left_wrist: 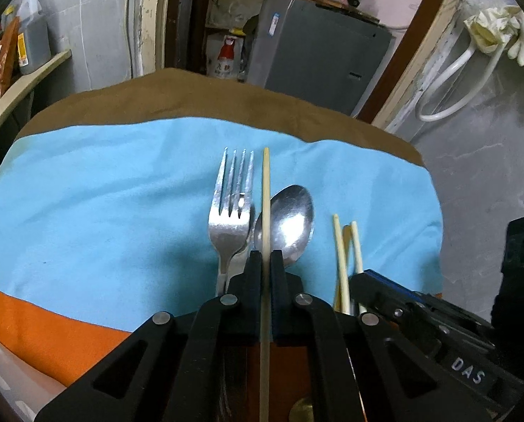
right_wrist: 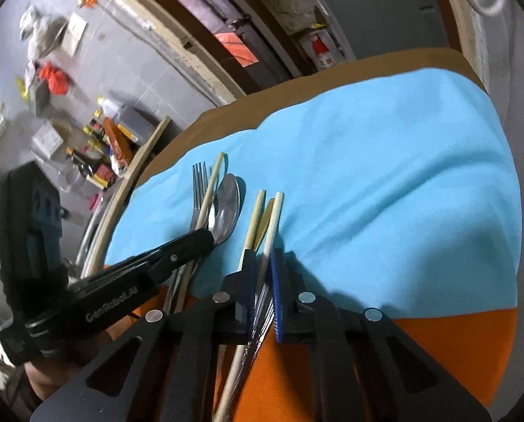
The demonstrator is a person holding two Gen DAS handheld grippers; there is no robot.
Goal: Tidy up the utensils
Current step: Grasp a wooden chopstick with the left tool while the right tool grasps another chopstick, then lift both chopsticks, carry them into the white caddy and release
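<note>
A steel fork (left_wrist: 231, 218) and spoon (left_wrist: 290, 221) lie side by side on a blue cloth (left_wrist: 121, 193). My left gripper (left_wrist: 266, 258) is shut on a pale chopstick (left_wrist: 266, 190) that runs between them, pointing away. To the right lie two more chopsticks (left_wrist: 340, 242) with a yellowish piece between them. My right gripper (right_wrist: 263, 256) is shut on the right one of these chopsticks (right_wrist: 275, 218); the other chopstick (right_wrist: 255, 214) passes outside its left finger. A patterned metal handle (right_wrist: 262, 327) lies under its jaws. The left gripper (right_wrist: 207, 239) shows at the left there.
The blue cloth overlaps an orange cloth (left_wrist: 51, 323) on a brown table (left_wrist: 191, 98). A shelf with bottles (left_wrist: 30, 45) stands at the left, a grey cabinet (left_wrist: 314, 56) behind the table, a white hose (left_wrist: 448, 81) and gloves on the right wall.
</note>
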